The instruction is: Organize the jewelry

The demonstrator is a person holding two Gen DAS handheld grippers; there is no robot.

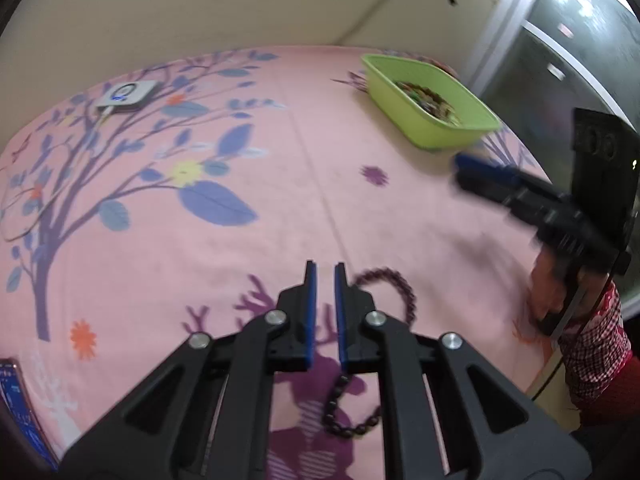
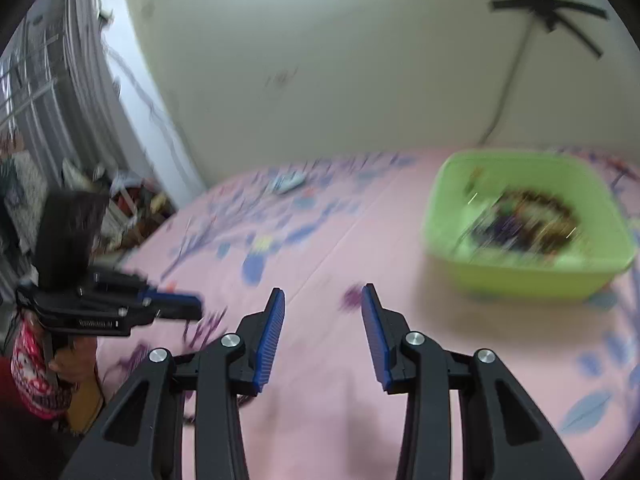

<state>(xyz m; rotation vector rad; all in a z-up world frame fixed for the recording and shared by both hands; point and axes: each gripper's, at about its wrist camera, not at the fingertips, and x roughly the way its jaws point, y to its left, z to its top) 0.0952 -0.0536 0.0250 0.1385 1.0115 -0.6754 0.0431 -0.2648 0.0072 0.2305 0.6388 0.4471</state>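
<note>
My left gripper (image 1: 325,270) hovers over the pink floral bedsheet (image 1: 360,216) with its jaws nearly together. It is shut on a dark maroon bead bracelet (image 1: 406,300). The bracelet loops out past the right finger and hangs below the pads; the pinch point is hidden. A green tub (image 1: 440,136) holding mixed jewelry (image 1: 428,98) stands at the far right. My right gripper (image 2: 323,300) is open with nothing between its fingers, and the green tub (image 2: 520,280) lies ahead to its right. In the left wrist view the right gripper (image 1: 460,172) shows blurred near the tub. In the right wrist view the left gripper (image 2: 188,306) is at the left.
A white device (image 1: 126,96) with a cable lies far left on the sheet. A phone (image 1: 16,396) sits at the near left edge. A red patterned sleeve (image 1: 596,344) holds the right gripper. A glass door (image 1: 580,48) and floor clutter (image 2: 132,200) border the bed.
</note>
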